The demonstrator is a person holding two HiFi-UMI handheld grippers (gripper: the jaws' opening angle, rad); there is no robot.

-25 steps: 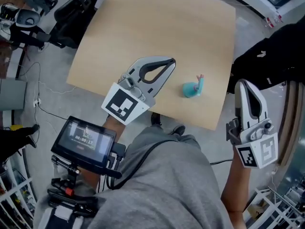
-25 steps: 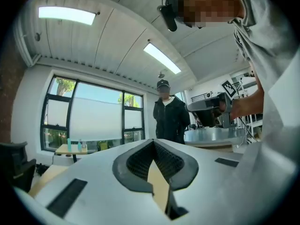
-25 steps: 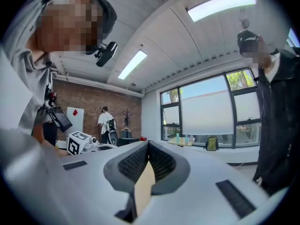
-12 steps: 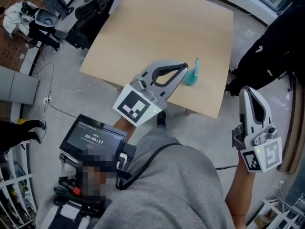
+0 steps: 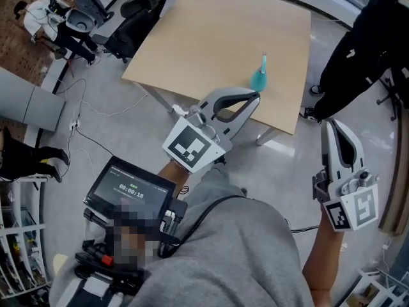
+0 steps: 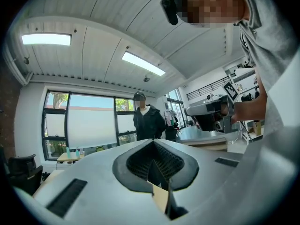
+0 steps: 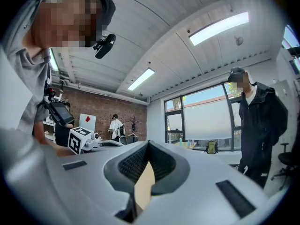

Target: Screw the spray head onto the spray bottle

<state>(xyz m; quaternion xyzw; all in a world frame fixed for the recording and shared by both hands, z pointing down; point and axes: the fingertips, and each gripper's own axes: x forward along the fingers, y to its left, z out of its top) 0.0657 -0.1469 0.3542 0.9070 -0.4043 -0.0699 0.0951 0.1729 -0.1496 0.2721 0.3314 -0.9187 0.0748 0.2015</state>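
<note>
A small teal spray bottle [image 5: 259, 78] with a thin top stands on the tan table [image 5: 211, 37], near its front right edge. I cannot make out a separate spray head. My left gripper [image 5: 254, 96] is shut and empty, its tip just short of the table edge below the bottle. My right gripper [image 5: 331, 125] hangs shut and empty over the floor, right of the table. In the left gripper view the left gripper [image 6: 153, 168] points up toward the ceiling with nothing in it. The right gripper [image 7: 144, 165] does the same in its own view.
A person in black [image 5: 364, 37] stands by the table's right side. Chairs and gear [image 5: 96, 15] crowd the far left, and cables [image 5: 96, 114] lie on the grey floor. A screen unit [image 5: 131, 187] hangs at my chest.
The table and bottle have slid up and away in the head view. The left gripper's tip has gone from over the tabletop to off its front edge. Both grippers stay shut.
</note>
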